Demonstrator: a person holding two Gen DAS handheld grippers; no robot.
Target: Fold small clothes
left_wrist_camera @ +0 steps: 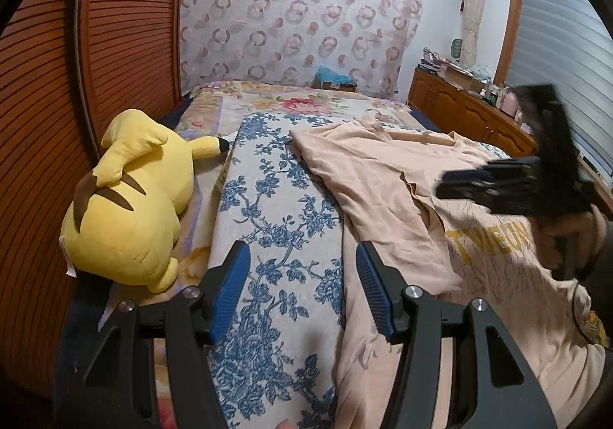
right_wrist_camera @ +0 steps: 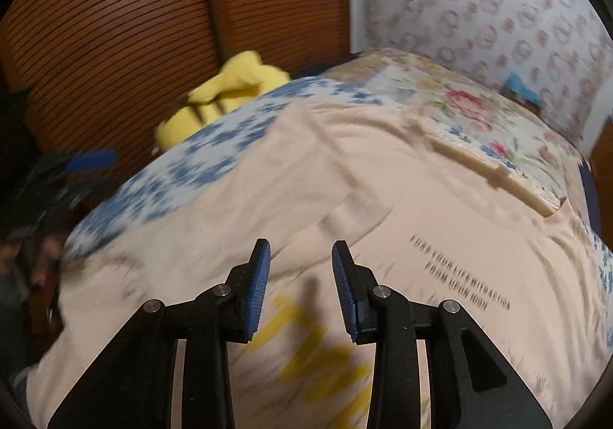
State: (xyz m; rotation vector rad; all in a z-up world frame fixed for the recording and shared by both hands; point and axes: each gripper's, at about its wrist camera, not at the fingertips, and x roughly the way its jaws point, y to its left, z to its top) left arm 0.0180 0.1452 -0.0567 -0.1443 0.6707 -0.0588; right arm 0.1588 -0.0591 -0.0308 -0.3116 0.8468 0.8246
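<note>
Blue-padded fingers of the left gripper point(left_wrist_camera: 302, 291) fill the bottom of the left wrist view, spread wide with nothing between them, hovering over the blue-and-white floral cloth point(left_wrist_camera: 276, 237) at the edge of the peach T-shirt point(left_wrist_camera: 383, 191). Beneath both lies the bed point(left_wrist_camera: 314, 103), covered in a flowered quilt. The T-shirt lies spread and rumpled over the floral cloth, one side bunched toward the far end.

Only the left wrist view shows the room beyond: a wooden dresser point(left_wrist_camera: 459, 110) cluttered with small items, a window blind point(left_wrist_camera: 563, 61) and the circle-patterned curtain point(left_wrist_camera: 299, 11). It also catches the right gripper point(left_wrist_camera: 509, 187) from outside, blurred, above the shirt's printed front. A yellow plush toy point(left_wrist_camera: 130, 206) lies beside the cloth against the slatted wooden wall point(left_wrist_camera: 126, 26).

From the right wrist view, itself blurred, the right gripper's pads point(right_wrist_camera: 260, 291) stand apart and empty just above the shirt, and the ribbed collar point(right_wrist_camera: 494, 168) shows at the far side.

Black print on the shirt reads roughly "...YOUR LIFE WITH ACTION / FROM UPON HIGH" point(right_wrist_camera: 459, 272); the first word is too smeared to tell. Large yellow lettering point(left_wrist_camera: 494, 237) is only partly legible.
</note>
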